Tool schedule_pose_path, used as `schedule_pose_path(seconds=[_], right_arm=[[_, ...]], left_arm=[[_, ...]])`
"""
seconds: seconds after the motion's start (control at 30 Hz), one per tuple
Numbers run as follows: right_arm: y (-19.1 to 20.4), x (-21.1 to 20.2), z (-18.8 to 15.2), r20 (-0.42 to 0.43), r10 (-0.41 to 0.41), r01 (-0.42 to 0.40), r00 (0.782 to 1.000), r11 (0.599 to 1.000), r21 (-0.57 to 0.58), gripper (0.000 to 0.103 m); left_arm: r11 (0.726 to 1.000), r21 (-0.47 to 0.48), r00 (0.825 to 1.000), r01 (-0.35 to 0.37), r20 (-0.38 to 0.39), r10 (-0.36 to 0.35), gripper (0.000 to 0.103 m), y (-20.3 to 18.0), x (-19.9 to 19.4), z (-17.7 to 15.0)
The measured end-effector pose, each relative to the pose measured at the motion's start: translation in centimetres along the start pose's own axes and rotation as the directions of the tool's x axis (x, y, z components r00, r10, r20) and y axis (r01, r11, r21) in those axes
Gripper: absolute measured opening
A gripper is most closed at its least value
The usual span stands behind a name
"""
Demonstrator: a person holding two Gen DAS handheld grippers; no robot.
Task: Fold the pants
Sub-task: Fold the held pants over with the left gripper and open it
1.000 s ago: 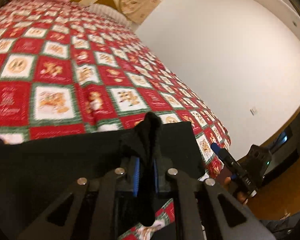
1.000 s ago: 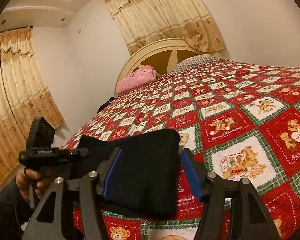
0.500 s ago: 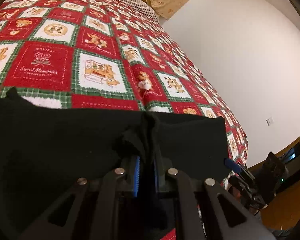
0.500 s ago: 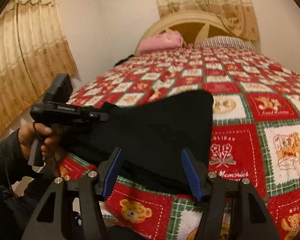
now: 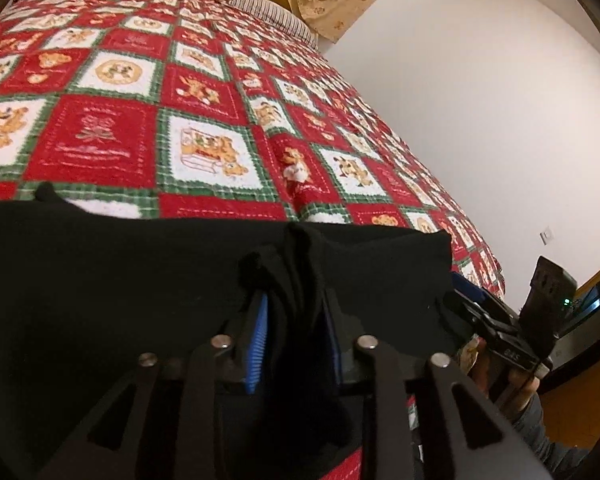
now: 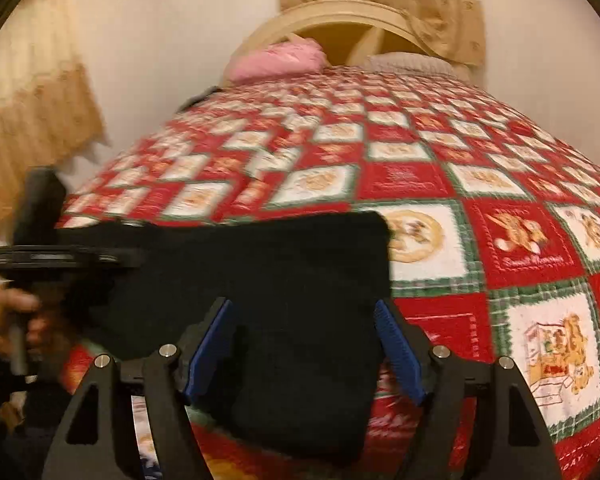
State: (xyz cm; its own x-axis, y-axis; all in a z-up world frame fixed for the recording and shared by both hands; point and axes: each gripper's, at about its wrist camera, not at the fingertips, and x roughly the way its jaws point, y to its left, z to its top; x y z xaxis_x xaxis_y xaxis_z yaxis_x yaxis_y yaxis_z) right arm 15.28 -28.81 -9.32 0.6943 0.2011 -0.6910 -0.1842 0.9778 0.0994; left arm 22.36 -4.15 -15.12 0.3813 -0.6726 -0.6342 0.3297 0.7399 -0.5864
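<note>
Black fabric fills the lower half of both views: the pants (image 5: 148, 280) lie as a folded slab near the foot edge of the bed (image 5: 204, 92), on its red, green and white checked quilt.

In the left wrist view, at bottom centre, the left gripper (image 5: 296, 332) has just been opening. A raised pinch of the dark cloth stands between its blue pads, with a sliver of gap now showing beside the left pad, so the grip looks let go rather than firm. In the right wrist view, at bottom centre, the right gripper (image 6: 304, 348) stands wide, its jaws having just spread further; the near end of the pants sits between the pads without either one pressing on it.

As I judge it, the risk is in pulling away. If the left pads still snag that ridge of fabric, lifting off would drag the top layer and spoil the fold. The same goes for the right side, where a pad edge could catch the hem.

The right wrist view is smeared by motion, so the fold's edges are soft there. The near edge of the pants is hidden under both gripper frames, and black on black hides the layers.
</note>
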Motion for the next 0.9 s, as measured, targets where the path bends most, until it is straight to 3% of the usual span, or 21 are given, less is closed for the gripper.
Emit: schedule_pose_path(seconds=[0.1, 0.23, 0.3, 0.43, 0.6, 0.73, 0.9], right_arm=[[-0.4, -0.9, -0.3, 0.003, 0.027, -0.027, 1.0, 0.999, 0.029, 0.074], [0.7, -2.0, -0.3, 0.03, 0.03, -0.031, 0.999, 0.999, 0.024, 0.074], [3.6, -2.3, 0.3, 0.055, 0.079, -0.078, 0.995, 0.997, -0.026, 0.074], [9.4, -1.5, 0.7, 0.01, 0.164, -0.16, 0.986, 0.976, -0.149, 0.074], [15.1, -0.7, 0.3, 0.023, 0.034, -0.025, 0.999, 0.94, -0.34, 0.074], [14.0, -1.1, -0.1, -0.003, 0.012, -0.012, 1.0, 0.941, -0.337, 0.074], [7.7, -2.6, -0.4, 0.017, -0.014, 0.016, 1.0, 0.989, -0.146, 0.074]], left_arm=[[0.999, 0.017, 0.999, -0.027, 0.022, 0.027, 0.043, 0.6, -1.4, -0.3], [0.998, 0.028, 0.998, -0.052, 0.034, 0.051, 0.043, 1.5, -3.1, -0.9], [0.997, 0.038, 0.996, -0.071, 0.049, 0.069, 0.043, 1.9, -4.5, -1.2], [0.993, 0.039, 0.991, -0.108, 0.085, 0.104, 0.043, 2.7, -6.8, -1.6], [0.995, 0.027, 0.992, -0.095, 0.088, 0.092, 0.043, 3.3, -7.3, -1.9], [0.998, 0.049, 0.998, -0.029, 0.052, 0.027, 0.043, 2.2, -5.4, -2.1], [0.996, 0.07, 0.998, 0.056, -0.006, -0.056, 0.043, -0.2, -1.1, -1.7]])
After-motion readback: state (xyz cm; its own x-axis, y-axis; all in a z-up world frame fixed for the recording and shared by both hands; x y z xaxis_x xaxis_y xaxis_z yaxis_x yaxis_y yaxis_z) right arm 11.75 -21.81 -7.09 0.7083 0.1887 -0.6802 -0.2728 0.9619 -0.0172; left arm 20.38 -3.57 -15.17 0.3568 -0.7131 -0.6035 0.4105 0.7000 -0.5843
